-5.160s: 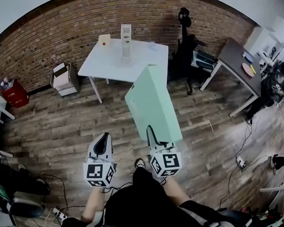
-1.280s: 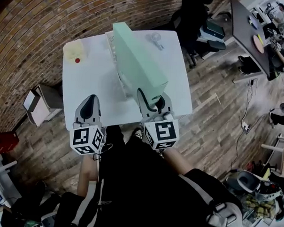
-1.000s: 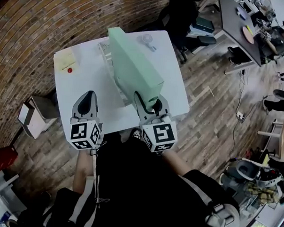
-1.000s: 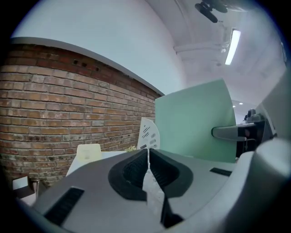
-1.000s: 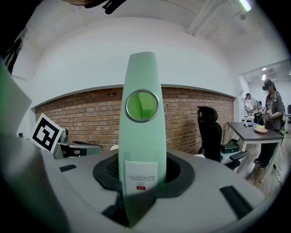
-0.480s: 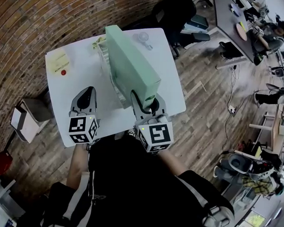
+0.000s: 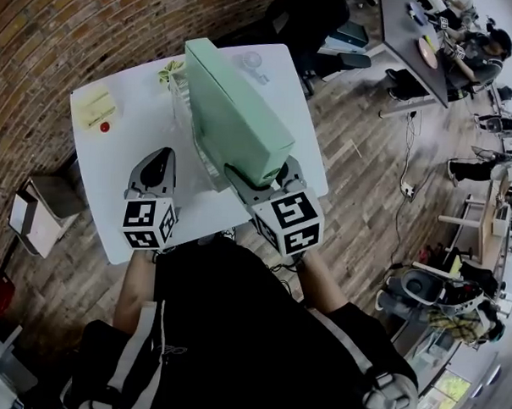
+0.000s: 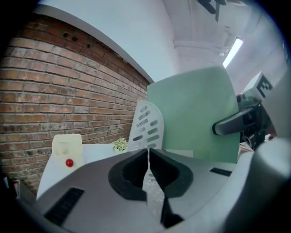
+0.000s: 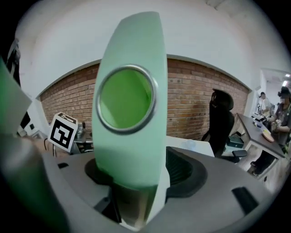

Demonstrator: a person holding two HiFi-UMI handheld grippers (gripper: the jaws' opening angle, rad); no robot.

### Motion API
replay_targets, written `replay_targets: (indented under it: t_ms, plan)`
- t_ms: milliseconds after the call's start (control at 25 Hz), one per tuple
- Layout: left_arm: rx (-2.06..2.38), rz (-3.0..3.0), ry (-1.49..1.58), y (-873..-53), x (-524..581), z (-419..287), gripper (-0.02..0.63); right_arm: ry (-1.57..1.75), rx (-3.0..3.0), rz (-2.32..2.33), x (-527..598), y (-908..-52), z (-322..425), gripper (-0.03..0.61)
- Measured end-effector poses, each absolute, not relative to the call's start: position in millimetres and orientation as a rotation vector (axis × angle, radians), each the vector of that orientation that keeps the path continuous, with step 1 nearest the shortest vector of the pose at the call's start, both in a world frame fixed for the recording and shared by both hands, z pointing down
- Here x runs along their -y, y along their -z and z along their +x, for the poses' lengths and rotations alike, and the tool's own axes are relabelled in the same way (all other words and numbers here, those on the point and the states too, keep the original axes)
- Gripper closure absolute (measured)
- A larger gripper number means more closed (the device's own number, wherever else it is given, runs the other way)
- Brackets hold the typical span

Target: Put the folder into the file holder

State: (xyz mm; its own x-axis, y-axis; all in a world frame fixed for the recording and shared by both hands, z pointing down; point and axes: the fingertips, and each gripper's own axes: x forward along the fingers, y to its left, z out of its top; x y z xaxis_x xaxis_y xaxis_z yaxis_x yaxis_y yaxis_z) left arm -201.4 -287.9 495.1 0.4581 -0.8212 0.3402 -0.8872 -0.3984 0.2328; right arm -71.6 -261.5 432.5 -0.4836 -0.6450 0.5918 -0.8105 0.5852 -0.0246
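My right claw [image 7: 262,172] has just been opening; its jaws stand wide, with the mint-green folder's [image 7: 230,113] ring-holed spine loose between them. The folder is upright, just beside the file holder's [image 8: 146,125] slotted white divider at its 9 o'clock; how deep it sits I can't tell. My left claw [image 7: 160,163] is closed on nothing. A cream box [image 7: 95,109] with a red button sits at the desk's [image 7: 122,177] 10 o'clock corner. Both cubes carry black-and-white square markers.
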Motion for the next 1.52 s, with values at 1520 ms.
replay_targets:
  t_ms: [1520]
  plan:
    - [1.456, 2.328, -0.292, -501, 285, -200, 0.583, -0.253, 2.669, 1.577, 280, -410, -65, 0.446]
